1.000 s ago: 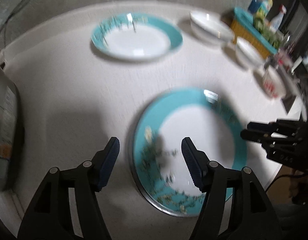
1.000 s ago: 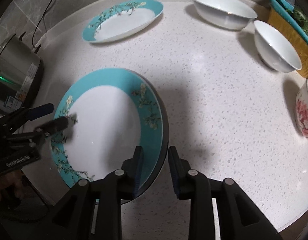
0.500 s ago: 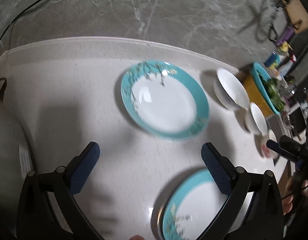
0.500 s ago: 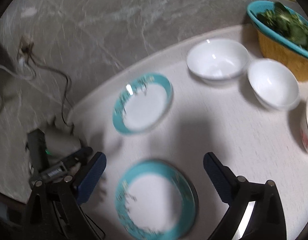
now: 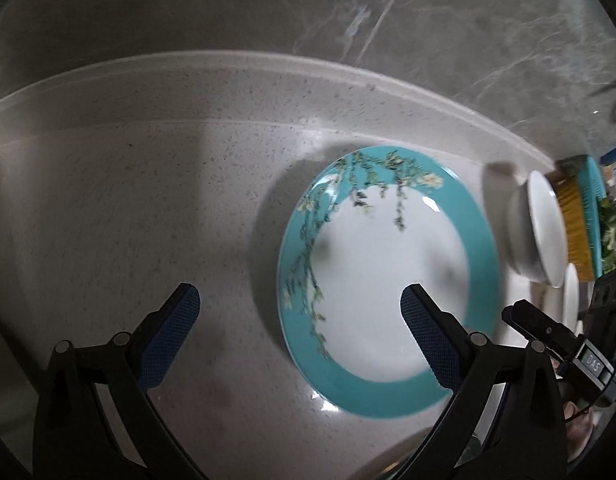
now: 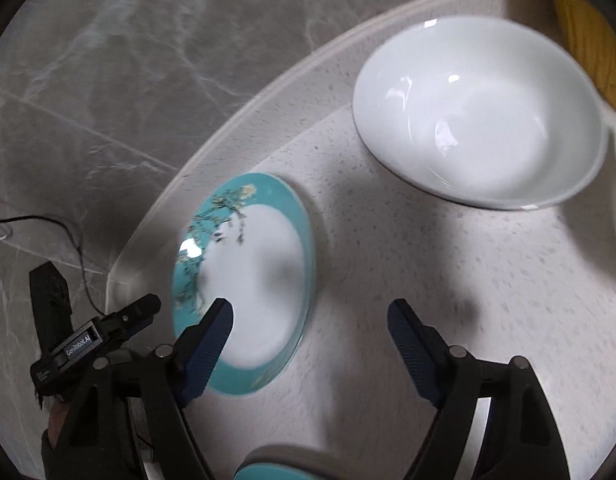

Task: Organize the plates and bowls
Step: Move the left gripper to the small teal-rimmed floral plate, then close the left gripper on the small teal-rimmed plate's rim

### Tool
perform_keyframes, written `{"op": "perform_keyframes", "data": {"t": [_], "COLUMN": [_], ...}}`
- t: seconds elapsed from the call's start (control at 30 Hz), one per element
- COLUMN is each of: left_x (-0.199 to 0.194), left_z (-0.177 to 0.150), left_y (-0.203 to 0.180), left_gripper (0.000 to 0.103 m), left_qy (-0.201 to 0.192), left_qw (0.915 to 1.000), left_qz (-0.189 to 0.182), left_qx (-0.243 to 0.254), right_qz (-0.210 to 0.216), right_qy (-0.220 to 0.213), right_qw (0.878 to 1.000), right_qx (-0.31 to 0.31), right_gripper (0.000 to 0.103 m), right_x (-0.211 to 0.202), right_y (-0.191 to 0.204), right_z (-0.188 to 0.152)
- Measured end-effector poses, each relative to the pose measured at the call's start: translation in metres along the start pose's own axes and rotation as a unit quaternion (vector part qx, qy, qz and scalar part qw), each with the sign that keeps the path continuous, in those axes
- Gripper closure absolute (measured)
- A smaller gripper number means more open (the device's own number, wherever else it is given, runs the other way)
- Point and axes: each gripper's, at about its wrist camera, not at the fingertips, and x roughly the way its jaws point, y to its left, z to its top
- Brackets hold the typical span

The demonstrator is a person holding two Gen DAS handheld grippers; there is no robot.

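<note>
Left gripper (image 5: 299,312) wide, empty over plate (image 5: 388,276); right gripper (image 6: 310,326) closing, empty

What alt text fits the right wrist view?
The right gripper, closing on nothing, hovers over a speckled counter beside a teal-rimmed plate. A large white bowl sits beyond.

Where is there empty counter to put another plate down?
Bare counter lies left of the teal plate, up to the back ledge. Another patch sits between the plate and the big white bowl. The side with the bowls and yellow basket is crowded.
</note>
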Motion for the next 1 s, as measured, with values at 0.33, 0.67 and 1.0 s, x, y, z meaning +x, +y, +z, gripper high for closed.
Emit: {"op": "perform_keyframes", "data": {"t": [0.33,0.67,1.0], "left_x": [0.024,0.033,0.037], "left_z": [0.010,0.007,0.004], "left_y": [0.014,0.011,0.002], "left_gripper": [0.040,0.062,0.077], "left_qy": [0.015,0.025,0.020], "left_qw": [0.9998,0.9994,0.9993], "left_qz": [-0.006,-0.022,-0.028], "left_qx": [0.007,0.011,0.013], "right_qz": [0.009,-0.003,-0.010], "right_qy": [0.015,0.029,0.036], "right_qw": [1.000,0.999,0.998], "right_qx": [-0.016,-0.039,-0.041], "right_gripper": [0.022,0.036,0.048], "right_x": [0.027,0.037,0.051], "right_y": [0.009,0.020,0.028], "right_z": [0.006,0.005,0.015]}}
